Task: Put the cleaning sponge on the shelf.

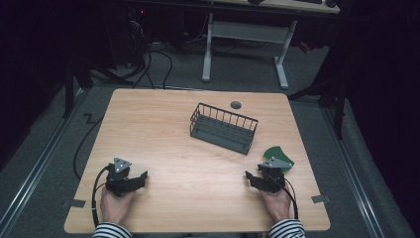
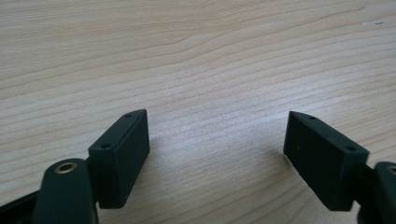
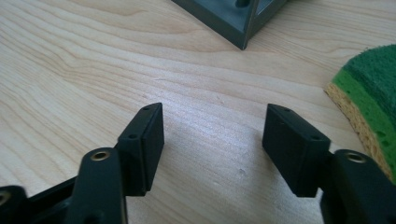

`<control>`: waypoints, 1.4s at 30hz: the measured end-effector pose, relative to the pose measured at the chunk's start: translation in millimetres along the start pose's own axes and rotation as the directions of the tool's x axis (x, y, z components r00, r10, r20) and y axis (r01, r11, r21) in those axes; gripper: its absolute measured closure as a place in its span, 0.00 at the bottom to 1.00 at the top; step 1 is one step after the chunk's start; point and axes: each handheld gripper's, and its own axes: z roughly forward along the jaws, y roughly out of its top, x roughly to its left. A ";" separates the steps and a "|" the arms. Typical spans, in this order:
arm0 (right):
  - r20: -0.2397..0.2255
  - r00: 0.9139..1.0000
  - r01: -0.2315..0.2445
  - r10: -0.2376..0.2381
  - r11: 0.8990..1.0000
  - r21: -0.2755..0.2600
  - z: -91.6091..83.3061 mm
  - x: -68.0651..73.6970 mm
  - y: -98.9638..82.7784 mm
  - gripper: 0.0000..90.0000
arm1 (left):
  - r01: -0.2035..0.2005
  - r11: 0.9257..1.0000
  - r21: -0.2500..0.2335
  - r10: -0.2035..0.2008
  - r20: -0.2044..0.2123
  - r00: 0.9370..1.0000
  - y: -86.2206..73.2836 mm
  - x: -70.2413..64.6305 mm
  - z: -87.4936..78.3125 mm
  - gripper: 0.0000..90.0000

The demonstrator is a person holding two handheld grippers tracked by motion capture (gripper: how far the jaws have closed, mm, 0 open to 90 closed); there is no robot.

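While both my hands rest near the front edge of the wooden table (image 1: 163,114), my right gripper (image 1: 253,177) sits with its jaws spread wide and nothing between them, and my left gripper (image 1: 139,179) is just as wide and just as empty over bare wood.

Nearest my right gripper lies the green sponge (image 1: 280,155), flat on the table and partly hidden behind the gripper's grey plate. In the right gripper view the sponge (image 3: 373,93) lies off to the right of my jaws, green scouring face up over a yellow layer, not between them.

I judge the risk to lie in that offset. Closing from here would catch only air, and a sideways sweep could let one jaw nudge the sponge toward the right table edge, which is near. A soft sponge may also squash and slip if I pinch only its rim.

Beyond, near the middle of the table, stands a dark wire basket (image 1: 224,127), empty as far as I can see and set at an angle; its corner (image 3: 243,32) shows ahead of my right jaws. Its upright bars would stop anything carried in low. A small round grey cap (image 1: 236,104) sits in the tabletop just behind the basket. Between my grippers the wood is open.
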 end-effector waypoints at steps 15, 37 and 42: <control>-0.033 0.994 -0.105 0.101 0.987 -0.121 -32.0 -16.9 3.7 0.49 | 0.030 0.999 -0.013 -0.028 0.128 0.991 21.9 -15.9 -6.9 0.27; -0.055 0.992 -0.124 0.116 0.978 -0.168 -49.9 -31.3 49.9 0.57 | -0.055 0.998 -0.036 0.062 0.228 0.972 98.4 -57.5 13.5 0.31; -0.054 0.992 -0.123 0.115 0.977 -0.174 -50.9 -33.8 65.2 0.59 | -0.072 0.996 -0.050 0.082 0.252 0.964 126.4 -64.0 18.0 0.34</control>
